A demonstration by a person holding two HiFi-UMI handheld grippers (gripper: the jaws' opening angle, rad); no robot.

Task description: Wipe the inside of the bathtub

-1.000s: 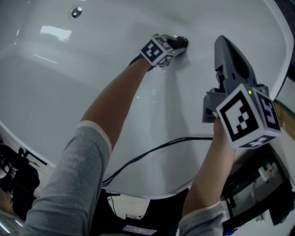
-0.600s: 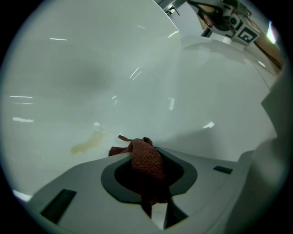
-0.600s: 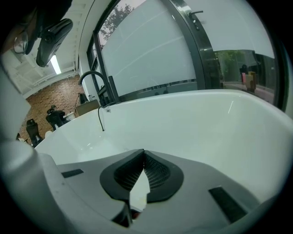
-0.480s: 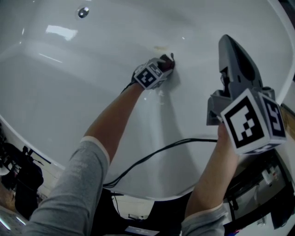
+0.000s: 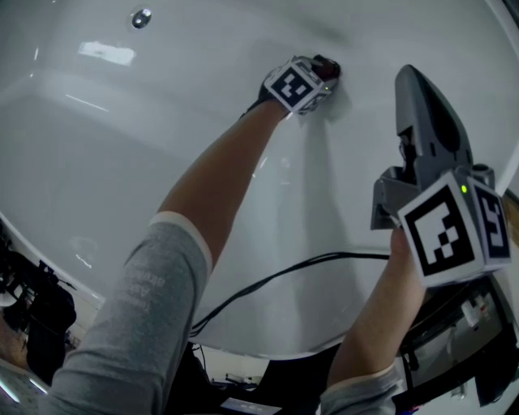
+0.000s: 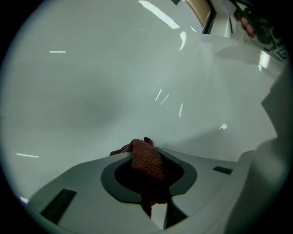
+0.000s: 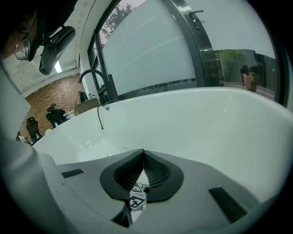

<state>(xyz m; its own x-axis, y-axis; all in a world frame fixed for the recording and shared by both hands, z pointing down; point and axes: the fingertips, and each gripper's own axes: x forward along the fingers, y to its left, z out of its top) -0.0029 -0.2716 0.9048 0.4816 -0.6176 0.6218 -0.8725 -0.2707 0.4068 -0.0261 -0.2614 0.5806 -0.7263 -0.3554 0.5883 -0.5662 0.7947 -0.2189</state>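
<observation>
The white bathtub (image 5: 97,162) fills the head view. Deep inside it, my left gripper (image 5: 324,74) presses a dark red cloth (image 5: 328,67) against the tub's inner wall. In the left gripper view the jaws are shut on the cloth (image 6: 145,161), whose folded end pokes out toward the white wall (image 6: 91,91). My right gripper (image 5: 422,101) hovers above the tub's right side, well clear of the cloth. Its ribbed jaws meet with nothing between them in the right gripper view (image 7: 143,157).
A round drain fitting (image 5: 141,17) sits at the far end of the tub. A black cable (image 5: 276,271) runs over the tub's near rim. Behind the tub stand a black faucet (image 7: 94,77) and a large window (image 7: 151,45).
My left gripper has swept the cloth across the tub wall, first left and nearer, then back right and farther away. The right gripper stayed nearly still.
</observation>
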